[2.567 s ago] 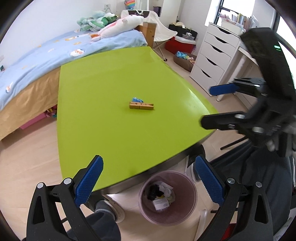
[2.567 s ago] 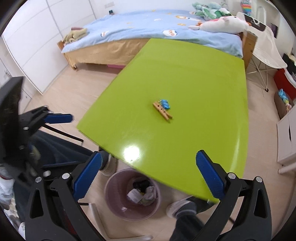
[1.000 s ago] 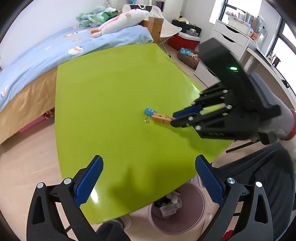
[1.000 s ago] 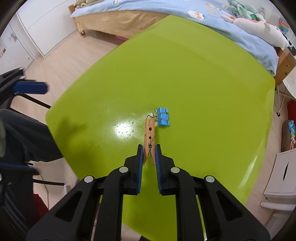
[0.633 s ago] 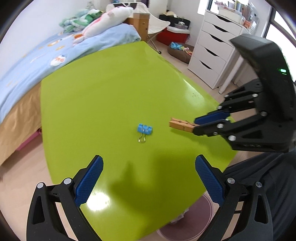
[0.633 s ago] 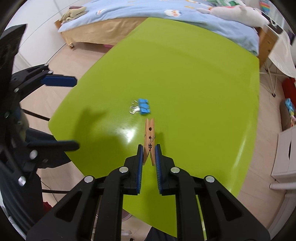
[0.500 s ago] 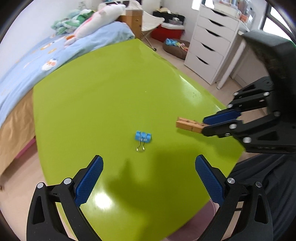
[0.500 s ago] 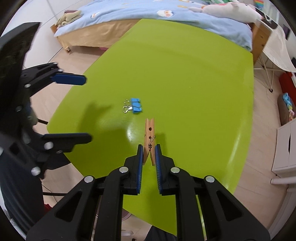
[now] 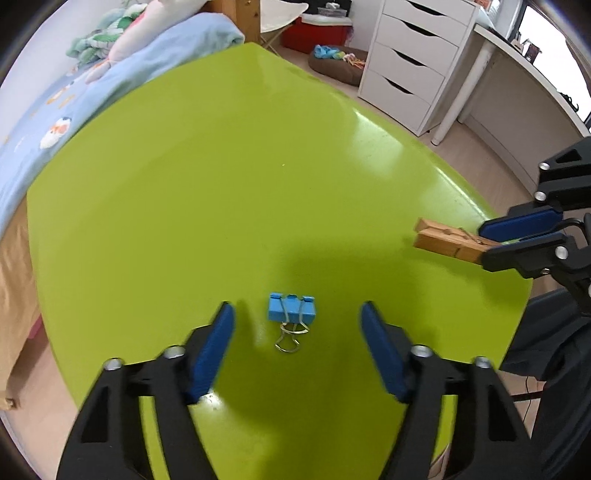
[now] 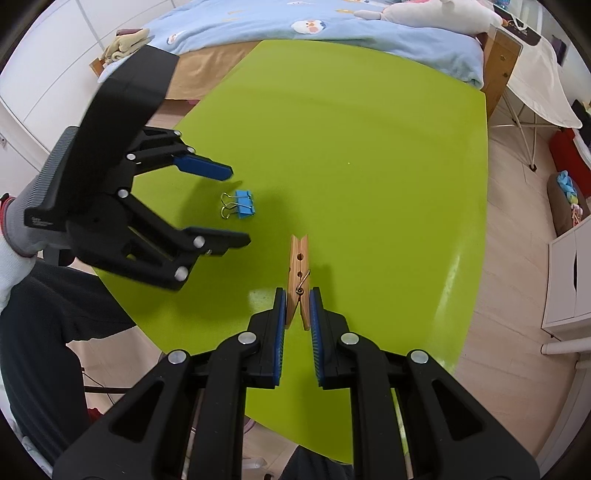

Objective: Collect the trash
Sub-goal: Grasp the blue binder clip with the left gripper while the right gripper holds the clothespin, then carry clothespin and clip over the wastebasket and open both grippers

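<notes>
A small blue metal binder clip point(image 9: 291, 310) lies on the glossy lime-green table point(image 9: 221, 184), between the spread pads of the left gripper point(image 9: 295, 325), untouched. The right gripper point(image 10: 297, 310) is clamped on a wooden spring clothespin point(image 10: 298, 273), held above the table's near edge. Only the left wrist view shows the white drawer unit point(image 9: 410, 62); only the right shows the blue-sheeted bed point(image 10: 332, 26) in full.

The table point(image 9: 221, 192) is glossy lime green. On it lies a bright blue binder clip point(image 9: 291, 307) with silver wire handles. The clothespin point(image 10: 299, 271) is light tan wood with a metal spring. Both the left gripper point(image 9: 297, 319) and the right gripper point(image 10: 297, 306) are black with blue pads. The bed cover point(image 10: 332, 27) is pale blue with small white and orange figures.
</notes>
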`<act>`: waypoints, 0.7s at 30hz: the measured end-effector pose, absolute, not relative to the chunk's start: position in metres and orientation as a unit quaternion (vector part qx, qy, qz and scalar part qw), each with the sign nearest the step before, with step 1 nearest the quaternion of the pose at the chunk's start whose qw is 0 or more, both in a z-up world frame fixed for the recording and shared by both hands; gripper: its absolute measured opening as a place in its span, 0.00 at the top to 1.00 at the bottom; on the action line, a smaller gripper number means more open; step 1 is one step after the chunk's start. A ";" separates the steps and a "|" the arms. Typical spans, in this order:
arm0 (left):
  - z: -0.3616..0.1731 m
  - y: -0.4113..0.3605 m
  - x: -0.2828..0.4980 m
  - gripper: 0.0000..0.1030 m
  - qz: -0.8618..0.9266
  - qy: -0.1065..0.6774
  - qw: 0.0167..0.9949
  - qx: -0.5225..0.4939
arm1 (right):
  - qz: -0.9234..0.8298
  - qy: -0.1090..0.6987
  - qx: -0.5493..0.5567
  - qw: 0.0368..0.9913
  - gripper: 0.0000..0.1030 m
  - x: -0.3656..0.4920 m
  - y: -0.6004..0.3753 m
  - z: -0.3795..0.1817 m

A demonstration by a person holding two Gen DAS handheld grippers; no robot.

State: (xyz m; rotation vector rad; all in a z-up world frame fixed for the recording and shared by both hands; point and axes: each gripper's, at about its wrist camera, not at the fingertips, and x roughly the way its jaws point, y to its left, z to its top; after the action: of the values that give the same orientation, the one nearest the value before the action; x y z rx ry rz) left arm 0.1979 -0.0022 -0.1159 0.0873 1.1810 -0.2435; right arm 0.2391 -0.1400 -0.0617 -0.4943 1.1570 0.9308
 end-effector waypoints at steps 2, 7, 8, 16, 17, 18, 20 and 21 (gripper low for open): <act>-0.117 -0.002 0.199 0.50 -0.114 0.554 0.824 0.043 | 0.419 0.522 -0.222 0.709 0.88 0.241 -0.140 -0.063; -0.115 0.003 0.195 0.76 -0.100 0.551 0.827 0.040 | 0.417 0.522 -0.222 0.710 0.88 0.241 -0.137 -0.063; -0.114 0.004 0.195 0.76 -0.098 0.551 0.828 0.039 | 0.417 0.521 -0.221 0.711 0.88 0.241 -0.136 -0.063; -0.102 0.004 0.181 0.76 -0.081 0.545 0.834 0.025 | 0.422 0.511 -0.220 0.716 0.88 0.226 -0.137 -0.058; -0.097 0.003 0.175 0.76 -0.077 0.542 0.837 0.022 | 0.422 0.509 -0.218 0.717 0.88 0.223 -0.137 -0.056; -0.093 0.004 0.171 0.76 -0.073 0.539 0.839 0.017 | 0.423 0.507 -0.217 0.719 0.88 0.221 -0.137 -0.055; -0.084 0.004 0.161 0.76 -0.067 0.532 0.844 0.006 | 0.424 0.501 -0.216 0.723 0.88 0.213 -0.139 -0.049; -0.079 0.004 0.155 0.76 -0.064 0.528 0.847 0.003 | 0.425 0.498 -0.215 0.724 0.88 0.209 -0.139 -0.047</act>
State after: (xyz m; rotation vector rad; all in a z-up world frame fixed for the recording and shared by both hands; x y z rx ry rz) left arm 0.1546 0.0045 -0.0789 0.0056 1.1145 -0.1341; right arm 0.2095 -0.1392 -0.0467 -0.4749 1.0991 0.9382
